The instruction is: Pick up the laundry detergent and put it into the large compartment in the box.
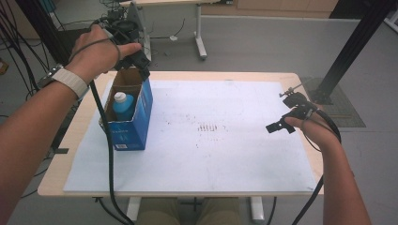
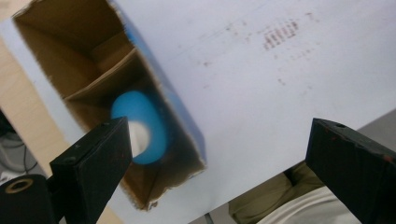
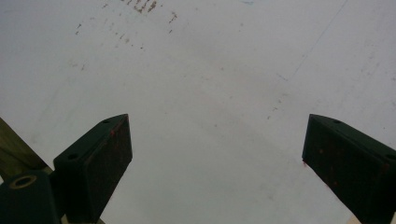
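Nearest the lens in the left gripper view: the two black jaws of the left gripper [image 2: 219, 154], spread wide, nothing between them. Just beyond the left-hand jaw, partly behind its tip: blue bottle [image 2: 140, 126] with white cap, standing in the near compartment of the open blue box [image 2: 184, 123], brown cardboard divider behind it, far compartment apparently empty. From the high view: left gripper [image 1: 141, 65] held over the box's far rim, bottle [image 1: 123, 106] below and short of the jaws, box [image 1: 141, 117] near the left edge of the white mat [image 1: 225, 154]. Right gripper [image 1: 281, 125] hovering over bare mat well apart from the box, jaws likewise wide and empty in the right gripper view [image 3: 215, 154]. Judged risks if reaching in for the bottle: jaws off-centre from the cap, so one jaw likely to land on the box wall or divider and crush or drag the cardboard; box light and unheld, likely to tip or slide toward the table edge [image 1: 70, 140] on a sideways pull; smooth round bottle liable to slip from a grip on the cap alone; trailing cable [image 1: 109, 150] lying against the box side, liable to snag.
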A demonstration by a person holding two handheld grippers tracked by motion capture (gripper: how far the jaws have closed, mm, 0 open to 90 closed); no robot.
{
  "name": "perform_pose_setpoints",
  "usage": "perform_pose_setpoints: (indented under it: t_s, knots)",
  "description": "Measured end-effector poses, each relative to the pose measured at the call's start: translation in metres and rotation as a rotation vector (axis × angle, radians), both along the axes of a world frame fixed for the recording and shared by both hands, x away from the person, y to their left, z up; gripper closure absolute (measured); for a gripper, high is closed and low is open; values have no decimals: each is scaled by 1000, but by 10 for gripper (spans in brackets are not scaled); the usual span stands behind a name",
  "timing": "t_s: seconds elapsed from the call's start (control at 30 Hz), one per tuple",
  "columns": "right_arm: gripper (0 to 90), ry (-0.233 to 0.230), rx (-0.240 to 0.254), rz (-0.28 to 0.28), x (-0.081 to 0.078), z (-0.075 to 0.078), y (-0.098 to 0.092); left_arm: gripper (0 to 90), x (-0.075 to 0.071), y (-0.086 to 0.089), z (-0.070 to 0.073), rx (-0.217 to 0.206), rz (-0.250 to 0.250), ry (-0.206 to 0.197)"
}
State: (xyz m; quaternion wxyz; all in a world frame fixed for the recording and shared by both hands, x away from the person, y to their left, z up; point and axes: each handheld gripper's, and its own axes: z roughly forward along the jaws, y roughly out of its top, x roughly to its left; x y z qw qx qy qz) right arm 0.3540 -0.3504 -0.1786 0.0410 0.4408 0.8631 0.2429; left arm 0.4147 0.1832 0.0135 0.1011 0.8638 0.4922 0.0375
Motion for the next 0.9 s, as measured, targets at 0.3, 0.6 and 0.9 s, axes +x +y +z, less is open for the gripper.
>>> perform_pose_setpoints:
  t_s: [0.3, 0.6, 0.9]
  knots:
    - [80, 0, 0, -8, -2, 3, -3, 77, -4, -23, 2, 12, -161, -19]
    - [80, 1, 0, -14, -4, 2, -5, 76, 0, -43, -7, 9, -320, 2]
    - [79, 6, 4, -26, -9, 0, -6, 74, -1, -64, -21, 3, -469, 21]
